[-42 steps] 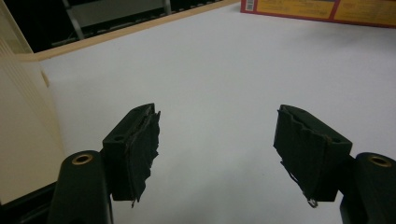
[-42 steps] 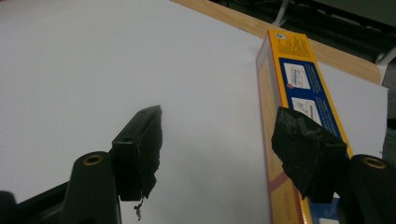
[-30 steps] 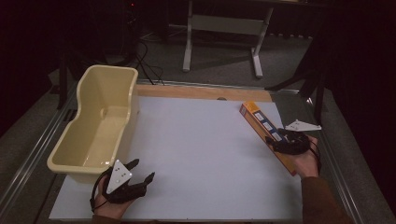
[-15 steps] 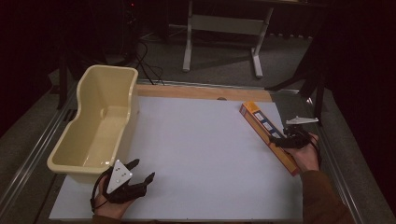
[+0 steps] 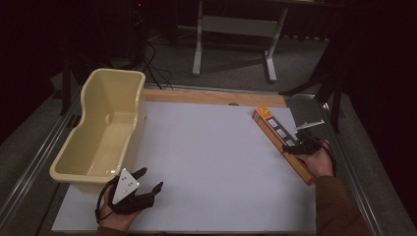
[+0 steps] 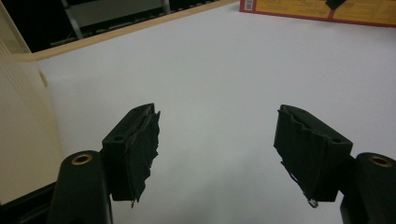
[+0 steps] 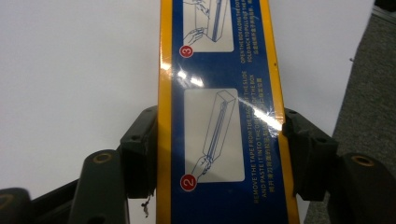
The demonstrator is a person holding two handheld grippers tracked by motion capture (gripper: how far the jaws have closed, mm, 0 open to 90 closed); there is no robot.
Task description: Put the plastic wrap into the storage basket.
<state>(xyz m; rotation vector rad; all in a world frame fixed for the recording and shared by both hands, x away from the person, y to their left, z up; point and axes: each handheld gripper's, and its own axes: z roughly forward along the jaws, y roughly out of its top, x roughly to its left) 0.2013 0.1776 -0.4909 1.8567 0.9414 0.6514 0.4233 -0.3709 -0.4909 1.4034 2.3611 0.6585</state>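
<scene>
At counter's right edge | right claw [image 7: 219, 154] has just closed across long box [image 7: 219, 93], its axis running along the edge, tub [image 5: 105, 123] far left | left claw [image 6: 224, 154] open, idle.

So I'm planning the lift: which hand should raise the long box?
Right. The right hand-held gripper already clamps the long yellow-and-blue box; the left hand-held gripper sits open beside the cream tub.

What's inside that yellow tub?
The yellow tub looks empty; its bare floor shows in the high view. Its near wall hides the nearest strip of floor, so something small there can't be ruled out.
</scene>
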